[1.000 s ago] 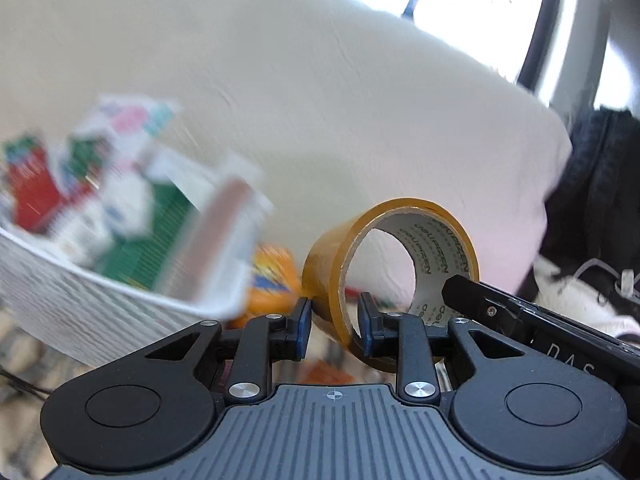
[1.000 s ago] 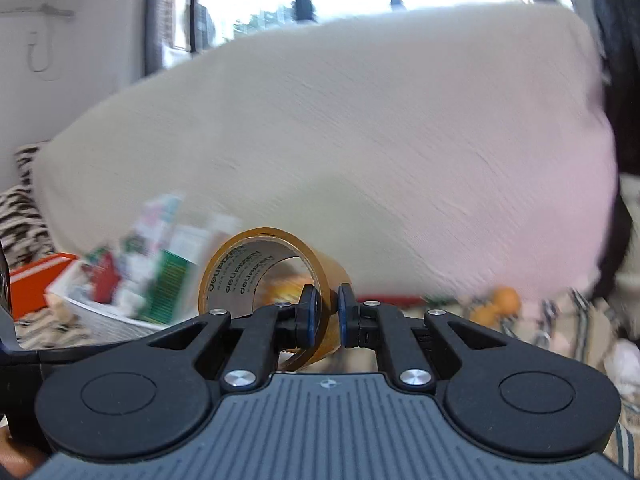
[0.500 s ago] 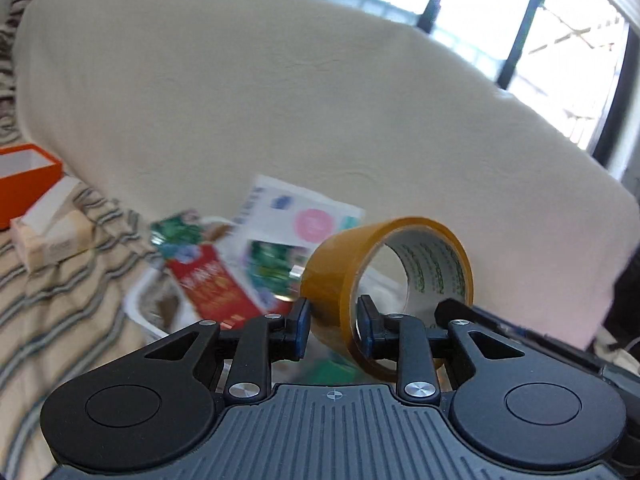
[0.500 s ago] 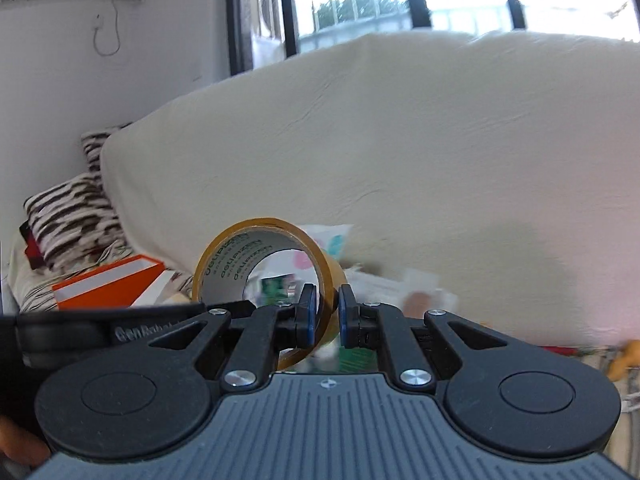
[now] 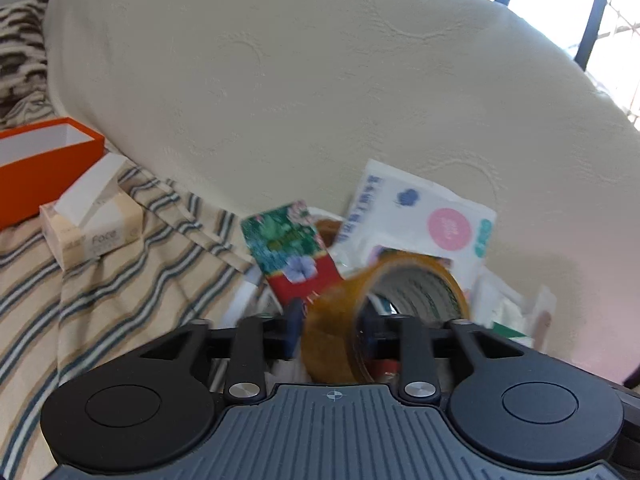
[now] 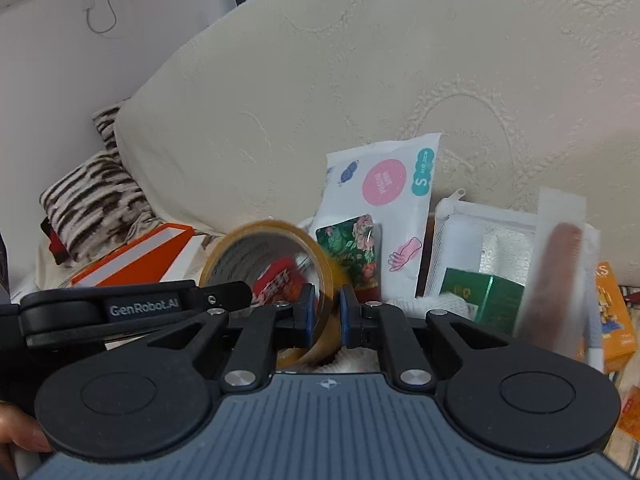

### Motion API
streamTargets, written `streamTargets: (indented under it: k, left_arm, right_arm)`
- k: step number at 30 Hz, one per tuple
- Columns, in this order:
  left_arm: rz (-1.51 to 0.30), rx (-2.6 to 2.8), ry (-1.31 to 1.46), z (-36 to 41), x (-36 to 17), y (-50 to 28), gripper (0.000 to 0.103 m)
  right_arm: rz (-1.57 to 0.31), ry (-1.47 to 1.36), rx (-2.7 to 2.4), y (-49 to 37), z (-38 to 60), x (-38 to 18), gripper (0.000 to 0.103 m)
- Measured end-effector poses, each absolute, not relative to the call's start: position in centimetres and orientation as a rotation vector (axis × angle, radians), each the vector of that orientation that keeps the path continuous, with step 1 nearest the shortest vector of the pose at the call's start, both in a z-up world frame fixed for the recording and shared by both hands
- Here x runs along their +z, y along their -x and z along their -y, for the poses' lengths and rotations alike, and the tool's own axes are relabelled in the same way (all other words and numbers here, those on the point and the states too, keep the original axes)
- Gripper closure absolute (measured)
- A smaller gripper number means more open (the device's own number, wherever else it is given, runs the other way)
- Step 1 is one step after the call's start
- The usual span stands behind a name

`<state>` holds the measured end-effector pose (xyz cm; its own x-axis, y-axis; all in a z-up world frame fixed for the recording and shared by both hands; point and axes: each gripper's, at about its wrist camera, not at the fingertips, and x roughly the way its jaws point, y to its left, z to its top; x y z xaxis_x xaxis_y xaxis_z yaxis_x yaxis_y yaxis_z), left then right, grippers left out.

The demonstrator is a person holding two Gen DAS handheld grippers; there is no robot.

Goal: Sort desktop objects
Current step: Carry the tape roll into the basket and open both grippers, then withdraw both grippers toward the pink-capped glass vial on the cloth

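Note:
A roll of brown packing tape (image 5: 340,320) is held by both grippers at once. My left gripper (image 5: 330,326) is shut on one side of the roll's wall. My right gripper (image 6: 326,314) is shut on the opposite side of the tape roll (image 6: 276,248). The left gripper's body (image 6: 132,306) shows in the right wrist view. The roll hangs just above a white basket (image 5: 244,294) stuffed with packets: a white glove pack (image 6: 380,184), a green floral packet (image 5: 286,244), a green box (image 6: 486,294) and a wrapped comb (image 6: 556,264).
A cream mattress (image 5: 320,80) stands upright behind the basket. A striped cloth (image 5: 120,280) covers the surface. An orange box (image 5: 36,160) and a tissue box (image 5: 92,224) lie at left. An orange card pack (image 6: 612,316) lies at far right.
Both grippers have carried the tape roll leftward and down over the basket. The basket's packets now sit directly behind the roll. Both grips hold.

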<state>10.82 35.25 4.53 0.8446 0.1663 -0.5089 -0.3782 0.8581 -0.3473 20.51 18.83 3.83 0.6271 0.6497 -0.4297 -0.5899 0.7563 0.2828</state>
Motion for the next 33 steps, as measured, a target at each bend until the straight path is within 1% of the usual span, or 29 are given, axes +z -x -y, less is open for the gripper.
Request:
streamTargets:
  k: [2,6,10,17,18,19,20,21,22,23,24,25,26,27,28,29,30,31,32,33]
  left_arm:
    - [-0.489,0.306,0.448,-35.8,4.0,-11.7,0.037]
    - [-0.531,0.265,0.448,-36.0,2.3,-13.3,0.07]
    - [-0.523,0.274,0.396,-35.0,1.1,-13.9,0.072]
    - [-0.516,0.304,0.366,-34.3,1.3,-14.0,0.072]
    - [-0.508,0.3,0.365,-34.3,1.5,-13.8,0.058]
    - [-0.496,0.299,0.365,-34.3,1.7,-13.6,0.055]
    - [-0.481,0.303,0.357,-34.2,2.1,-13.3,0.047]
    - [-0.468,0.315,0.349,-34.2,2.4,-13.0,0.038]
    - [-0.45,0.322,0.345,-34.3,2.8,-12.7,0.033]
    - [-0.449,0.321,0.35,-34.4,3.1,-12.5,0.027]
    - [-0.448,0.314,0.366,-34.6,3.4,-12.3,0.023]
    - [-0.445,0.309,0.378,-34.7,3.5,-12.2,0.021]
    - [-0.442,0.309,0.385,-34.7,3.6,-12.0,0.018]
    - [-0.436,0.312,0.386,-34.6,3.7,-11.8,0.015]
    - [-0.428,0.315,0.385,-34.5,3.9,-11.5,0.013]
    - [-0.421,0.319,0.386,-34.4,4.0,-11.3,0.009]
    - [-0.415,0.321,0.386,-34.3,4.2,-11.0,0.005]
    - [-0.412,0.322,0.387,-34.1,4.4,-10.7,0.003]
    - [-0.408,0.319,0.387,-34.0,4.7,-10.4,0.0]
    - [-0.402,0.307,0.386,-33.8,5.0,-10.1,0.0]
  right_arm:
    - [-0.531,-0.079,0.7,-20.6,-19.4,3.6,0.089]
    - [-0.517,0.0,0.691,-20.5,-19.9,3.0,0.091]
    - [-0.533,0.014,0.701,-20.9,-19.9,1.8,0.093]
    - [-0.533,0.01,0.713,-21.0,-19.7,1.6,0.092]
    - [-0.523,0.021,0.717,-20.8,-19.7,1.7,0.091]
    - [-0.512,0.027,0.719,-20.6,-19.5,1.8,0.091]
    - [-0.502,0.032,0.72,-20.5,-19.5,2.0,0.083]
    - [-0.489,0.031,0.716,-20.3,-19.3,2.2,0.073]
    - [-0.471,0.021,0.709,-20.1,-18.9,2.5,0.068]
    - [-0.457,0.007,0.708,-20.0,-18.6,2.9,0.061]
    - [-0.447,-0.004,0.708,-19.9,-18.2,3.2,0.055]
    - [-0.439,-0.011,0.709,-19.8,-17.9,3.5,0.052]
    - [-0.433,-0.016,0.71,-19.7,-17.6,3.7,0.046]
    - [-0.429,-0.022,0.715,-19.5,-17.3,3.9,0.042]
    - [-0.422,-0.027,0.711,-19.3,-17.0,4.1,0.041]
    - [-0.412,-0.032,0.701,-19.2,-16.7,4.3,0.036]
    - [-0.4,-0.038,0.683,-19.0,-16.3,4.4,0.027]
    - [-0.39,-0.045,0.66,-18.9,-15.9,4.4,0.021]
    - [-0.379,-0.055,0.644,-18.9,-15.5,4.5,0.011]
    - [-0.371,-0.066,0.642,-18.8,-15.0,4.5,0.006]
